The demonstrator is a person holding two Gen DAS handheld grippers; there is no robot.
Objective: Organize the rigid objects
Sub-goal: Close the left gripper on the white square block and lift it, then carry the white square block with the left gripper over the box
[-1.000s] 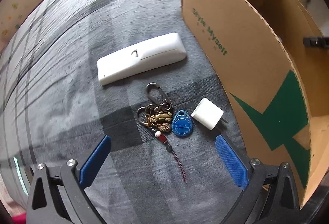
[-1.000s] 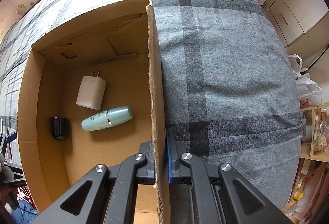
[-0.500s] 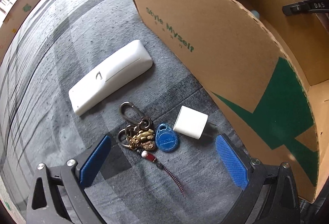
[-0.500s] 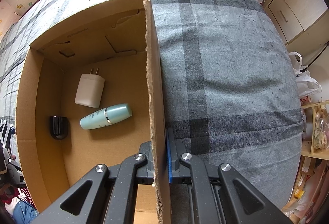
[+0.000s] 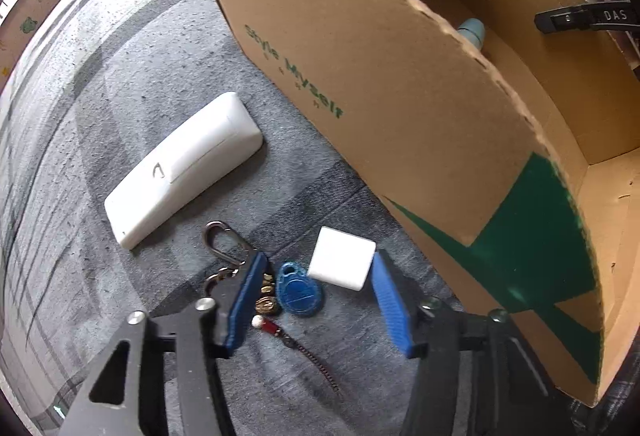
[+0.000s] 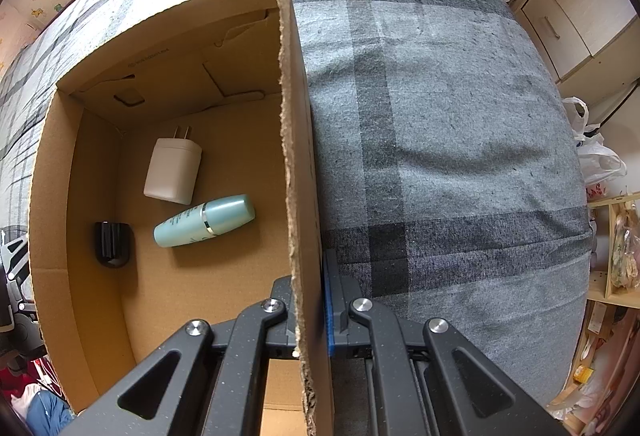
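Left tongs (image 5: 316,300): closing, pads not yet pressing, white cube (image 5: 342,263) and blue key fob (image 5: 299,294) between them, on bed (image 5: 120,83) beside cardboard box (image 5: 400,107). Right tongs (image 6: 310,312): clenched on box wall (image 6: 298,155).

A cardboard box (image 5: 400,107) is set on the bed (image 6: 440,115). Inside it, a charger (image 6: 173,171) is laid behind a bottle (image 6: 204,222), with a small holder (image 6: 112,244) to their left (against the wall). Outside the box, a long case (image 5: 180,171) is placed on the bed, and nearer lie a keyring (image 5: 224,236), a key fob (image 5: 298,294) and a small cube (image 5: 342,264), side by side.
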